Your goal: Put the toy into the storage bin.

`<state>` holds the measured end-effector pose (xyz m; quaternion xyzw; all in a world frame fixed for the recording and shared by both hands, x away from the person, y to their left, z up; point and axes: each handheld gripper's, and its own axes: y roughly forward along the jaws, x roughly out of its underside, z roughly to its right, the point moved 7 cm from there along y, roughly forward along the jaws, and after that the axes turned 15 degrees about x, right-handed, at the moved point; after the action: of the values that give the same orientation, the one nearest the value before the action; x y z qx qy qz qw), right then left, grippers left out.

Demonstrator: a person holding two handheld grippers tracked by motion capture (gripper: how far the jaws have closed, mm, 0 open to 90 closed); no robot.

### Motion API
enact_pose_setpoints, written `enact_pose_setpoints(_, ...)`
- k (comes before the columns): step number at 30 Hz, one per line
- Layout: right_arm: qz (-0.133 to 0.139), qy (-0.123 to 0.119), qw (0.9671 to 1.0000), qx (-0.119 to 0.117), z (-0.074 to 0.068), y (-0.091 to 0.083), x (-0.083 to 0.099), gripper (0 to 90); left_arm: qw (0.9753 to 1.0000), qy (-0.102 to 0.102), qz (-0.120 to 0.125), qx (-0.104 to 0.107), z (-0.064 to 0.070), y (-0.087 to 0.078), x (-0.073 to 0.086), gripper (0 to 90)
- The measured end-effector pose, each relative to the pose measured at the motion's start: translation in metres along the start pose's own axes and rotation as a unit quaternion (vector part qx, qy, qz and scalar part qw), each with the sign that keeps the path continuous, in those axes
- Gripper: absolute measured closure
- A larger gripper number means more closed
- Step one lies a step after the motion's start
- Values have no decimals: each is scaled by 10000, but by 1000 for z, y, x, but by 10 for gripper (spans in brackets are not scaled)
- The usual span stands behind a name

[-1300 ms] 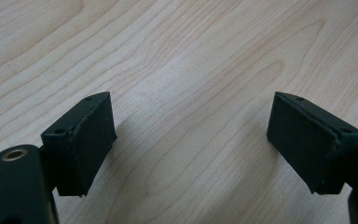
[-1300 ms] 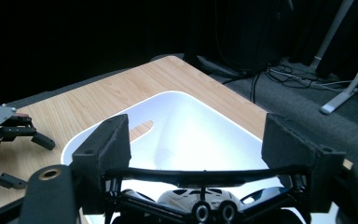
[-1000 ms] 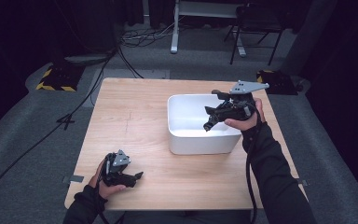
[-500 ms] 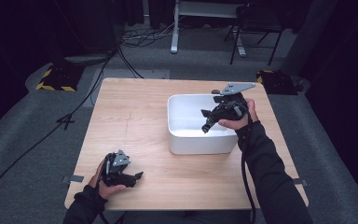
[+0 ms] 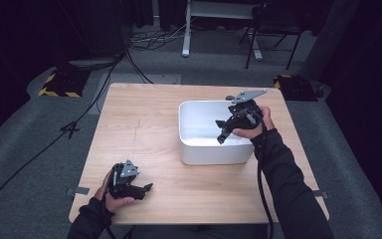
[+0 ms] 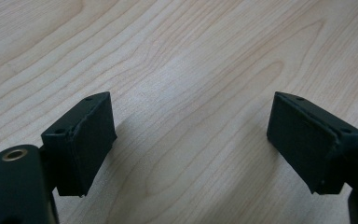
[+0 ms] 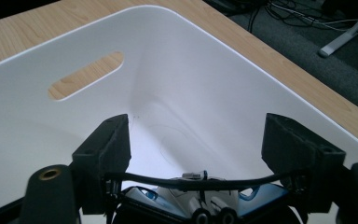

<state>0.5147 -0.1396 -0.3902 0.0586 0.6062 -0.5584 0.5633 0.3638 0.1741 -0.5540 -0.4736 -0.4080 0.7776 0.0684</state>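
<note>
Looked like a dark recording studio or lab: black drapes (image 5: 54, 30), grey carpet (image 5: 25, 149), loose floor cables (image 5: 154, 37), hazard-taped floor plates (image 5: 59, 82).

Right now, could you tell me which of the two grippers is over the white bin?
The right gripper: it hangs open above the white bin, while the left gripper rests open on the bare table.

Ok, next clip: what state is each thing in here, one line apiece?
White bin: upright on the table, something lying at its bottom, too cut off to identify.
Left gripper: open, holding nothing, low over bare wood.
Right gripper: open, holding nothing, pointed down into the bin.
Table: bears the bin.
</note>
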Motion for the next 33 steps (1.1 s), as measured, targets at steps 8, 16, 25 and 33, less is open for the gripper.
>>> enact_pose_setpoints(8, -248, -52, 9997, 56, 7, 2, 11, 244, 10000, -1, -3, 2, 0, 0, 0, 155)
enact_pose_setpoints(16, -436, -61, 9990, 65, 13, 3, 21, 244, 10000, -2, -1, 3, 0, 0, 0, 155)
enact_pose_setpoints(25, -546, -167, 9982, 164, 25, -1, 32, 244, 10000, -1, -1, 2, 0, 0, 0, 155)
enact_pose_setpoints(33, -650, -123, 9976, 204, 34, -4, 46, 244, 10000, -1, -2, 1, 0, 0, 0, 155)
